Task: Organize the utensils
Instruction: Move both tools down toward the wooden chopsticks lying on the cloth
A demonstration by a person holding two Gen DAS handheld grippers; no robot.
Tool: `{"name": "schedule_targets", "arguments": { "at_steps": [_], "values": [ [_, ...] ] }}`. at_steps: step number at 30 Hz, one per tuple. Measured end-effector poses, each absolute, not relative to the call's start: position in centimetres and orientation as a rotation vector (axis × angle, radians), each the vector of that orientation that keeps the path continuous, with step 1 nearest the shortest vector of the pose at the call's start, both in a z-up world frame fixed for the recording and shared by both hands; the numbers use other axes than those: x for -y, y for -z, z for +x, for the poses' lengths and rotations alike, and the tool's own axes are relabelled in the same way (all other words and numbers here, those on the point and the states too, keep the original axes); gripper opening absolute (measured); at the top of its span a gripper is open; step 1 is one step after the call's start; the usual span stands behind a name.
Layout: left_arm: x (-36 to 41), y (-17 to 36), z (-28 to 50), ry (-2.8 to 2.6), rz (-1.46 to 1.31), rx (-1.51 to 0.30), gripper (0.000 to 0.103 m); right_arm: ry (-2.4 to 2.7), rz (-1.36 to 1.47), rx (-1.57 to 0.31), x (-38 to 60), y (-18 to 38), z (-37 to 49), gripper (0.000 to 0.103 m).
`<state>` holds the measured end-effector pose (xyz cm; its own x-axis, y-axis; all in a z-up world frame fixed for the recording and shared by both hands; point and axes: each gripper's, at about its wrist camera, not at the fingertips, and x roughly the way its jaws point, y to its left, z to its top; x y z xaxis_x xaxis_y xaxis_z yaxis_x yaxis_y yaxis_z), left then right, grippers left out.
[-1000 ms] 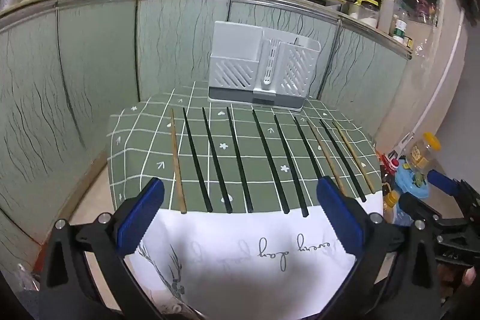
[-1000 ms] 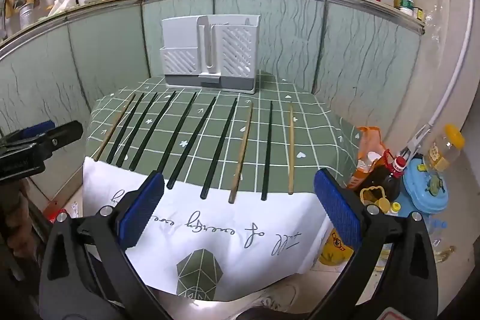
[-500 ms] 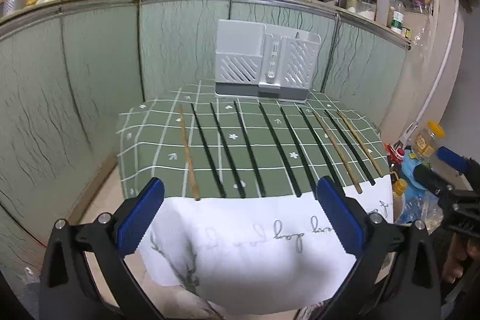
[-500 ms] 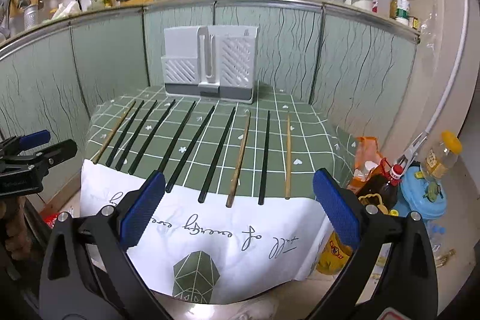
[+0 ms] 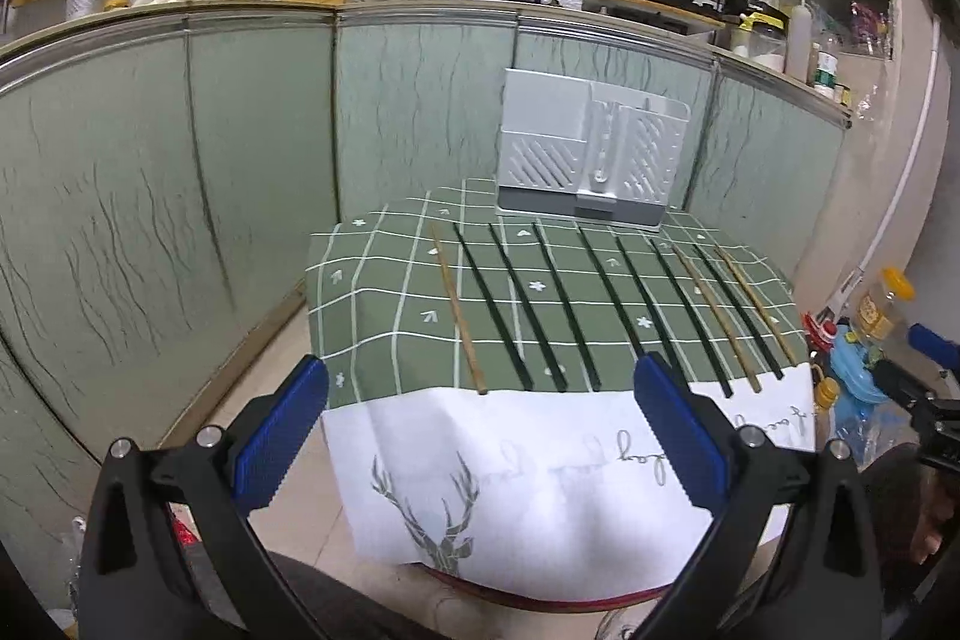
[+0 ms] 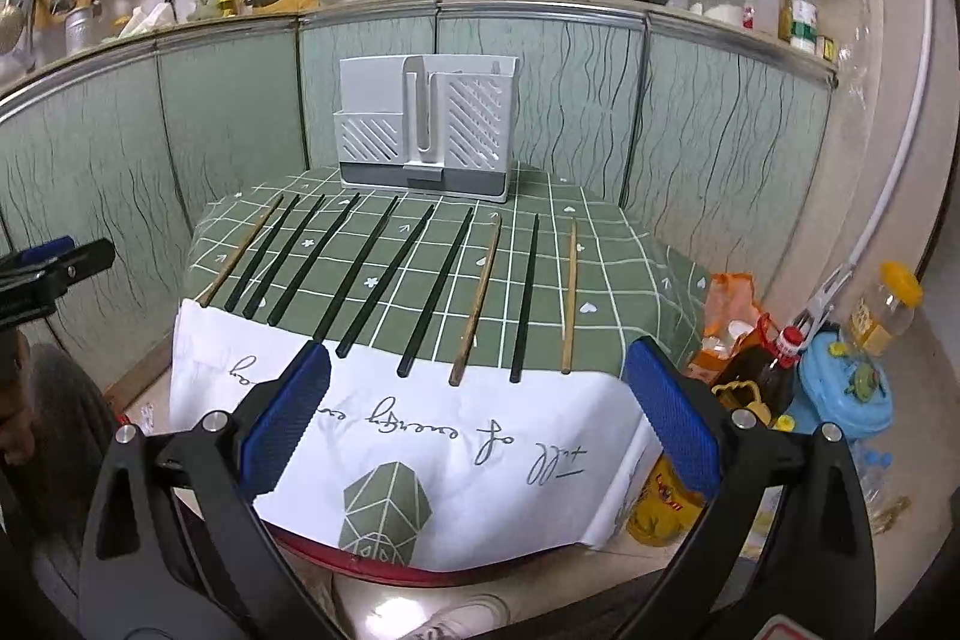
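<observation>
Several chopsticks lie side by side on a small table with a green grid cloth (image 5: 372, 292) (image 6: 624, 274): mostly black chopsticks (image 5: 555, 298) (image 6: 372, 274) and a few wooden chopsticks (image 5: 459, 307) (image 6: 477, 298). Behind them stands a white slotted utensil holder (image 5: 591, 160) (image 6: 426, 127). My left gripper (image 5: 480, 430) hangs open in front of the table's near edge, off its left half, holding nothing. Open as well, my right gripper (image 6: 477, 421) hovers before the near edge, also bare.
Green cabinet fronts (image 5: 180, 160) close in behind and to the left of the table. Bottles and a blue container (image 6: 840, 394) crowd the floor at the right. A white cloth flap (image 6: 420, 436) hangs over the table's front. Pots sit on the counter above.
Both grippers have drawn back and lower from the table; the left view has swung leftward, so the table sits further right. The chopsticks and holder have not moved.
</observation>
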<state>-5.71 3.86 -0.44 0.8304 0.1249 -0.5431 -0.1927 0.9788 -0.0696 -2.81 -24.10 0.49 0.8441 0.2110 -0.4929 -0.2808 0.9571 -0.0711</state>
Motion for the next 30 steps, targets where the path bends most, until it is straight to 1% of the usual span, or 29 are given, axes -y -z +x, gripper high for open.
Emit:
{"name": "schedule_targets", "arguments": {
  "at_steps": [3,16,30],
  "values": [
    [-4.0,0.7,-5.2,-0.172,-0.119,-0.602,0.098,-0.263,-0.165,-0.517,24.1,-0.7,-2.6,0.095],
    [-4.4,1.1,-3.9,-0.159,-0.094,-0.620,0.098,-0.230,-0.129,-0.562,25.8,-0.6,-0.1,0.095],
    [-2.7,1.6,-2.2,-0.158,-0.022,-0.629,0.098,-0.215,-0.123,-0.580,26.3,0.3,1.7,0.095]
  ]
}}
